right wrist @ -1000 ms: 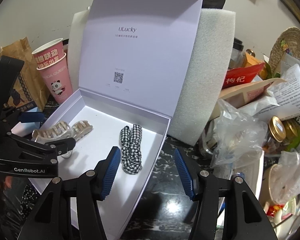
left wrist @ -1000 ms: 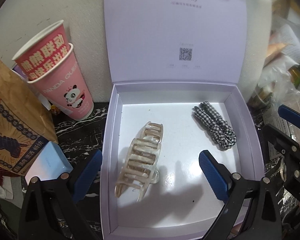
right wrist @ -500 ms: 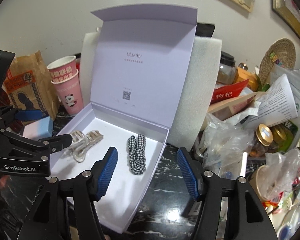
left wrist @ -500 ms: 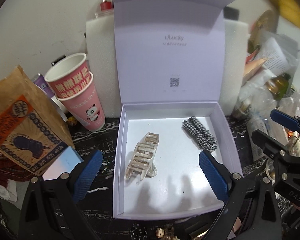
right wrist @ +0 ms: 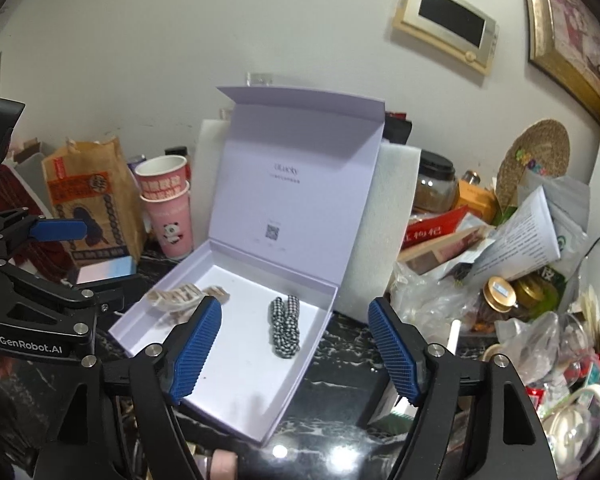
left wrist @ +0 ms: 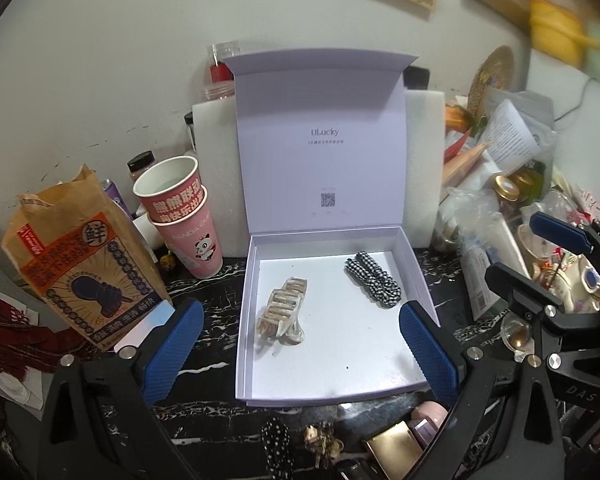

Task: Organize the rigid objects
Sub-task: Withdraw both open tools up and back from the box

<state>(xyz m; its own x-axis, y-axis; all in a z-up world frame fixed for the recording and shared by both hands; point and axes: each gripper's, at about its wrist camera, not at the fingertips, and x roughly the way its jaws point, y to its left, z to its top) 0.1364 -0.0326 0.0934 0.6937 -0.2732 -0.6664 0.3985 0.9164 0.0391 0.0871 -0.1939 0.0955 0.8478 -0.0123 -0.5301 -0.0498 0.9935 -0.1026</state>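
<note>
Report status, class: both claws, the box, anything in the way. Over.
Left claw open, empty. Right claw open, empty. Box lid up, holding hair clip and scrunchie. Nothing blocking the box opening.

A cluttered corner of my home.
Framed pictures (right wrist: 564, 20) hang on the wall; stacked paper cups (left wrist: 180, 216), jars (right wrist: 436, 186) and food packets crowd the back edge of my marble counter (left wrist: 204, 292).

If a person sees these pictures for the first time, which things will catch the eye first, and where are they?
First comes the open lilac box in the middle of the dark marble counter, its lid standing upright. Inside lie a beige claw hair clip on the left and a black-and-white checked scrunchie at the back right. Two stacked pink panda cups stand left of the box, and both grippers hang open in front.
</note>
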